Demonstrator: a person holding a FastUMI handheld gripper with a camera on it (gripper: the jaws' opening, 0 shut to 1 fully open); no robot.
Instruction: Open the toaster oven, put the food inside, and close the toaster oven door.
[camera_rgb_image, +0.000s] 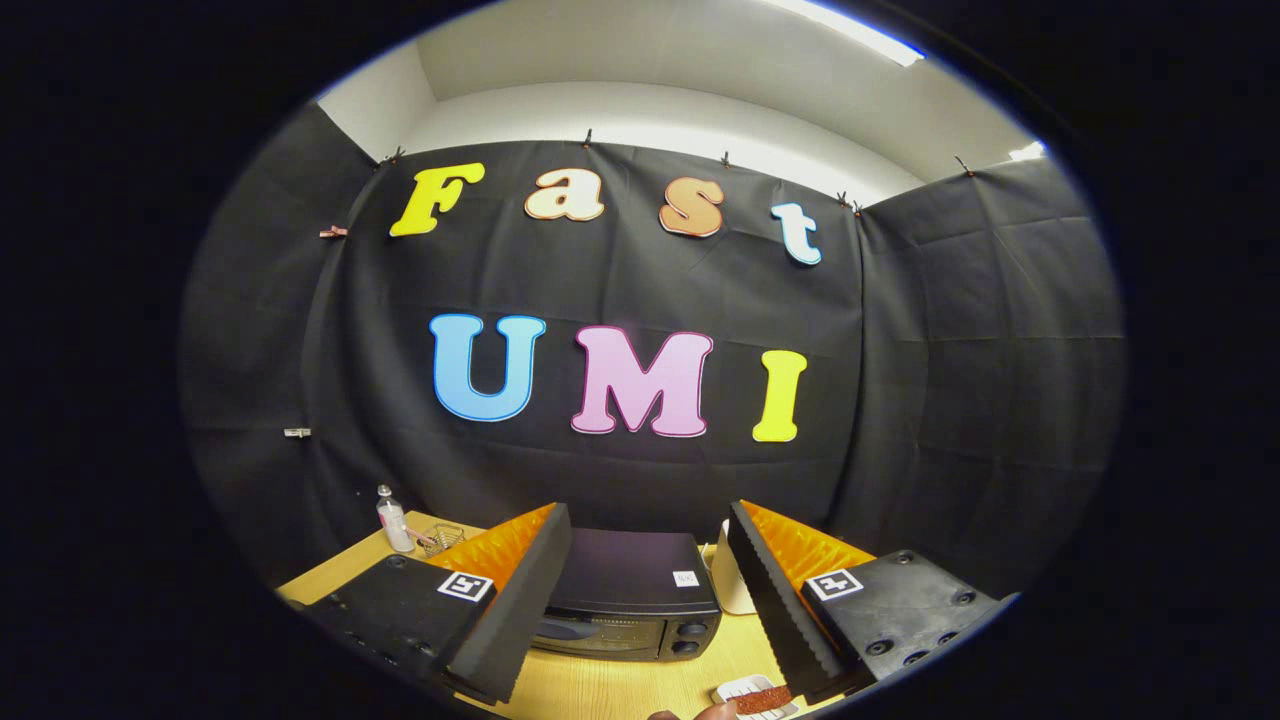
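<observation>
A black toaster oven (628, 595) stands on the wooden table (620, 685) beyond my fingers, seen in the gap between them, its door shut. My gripper (645, 610) is open, held above the table with nothing between its fingers. A reddish-brown piece of food (762, 699) lies on a small white plate (742, 690) close below my right finger. A person's fingertip (715, 712) touches the plate's near side.
A small clear bottle (393, 520) and a wire basket (442, 538) stand at the table's far left corner. A white container (732, 585) sits just right of the oven, partly behind my right finger. Black cloth walls close the booth behind.
</observation>
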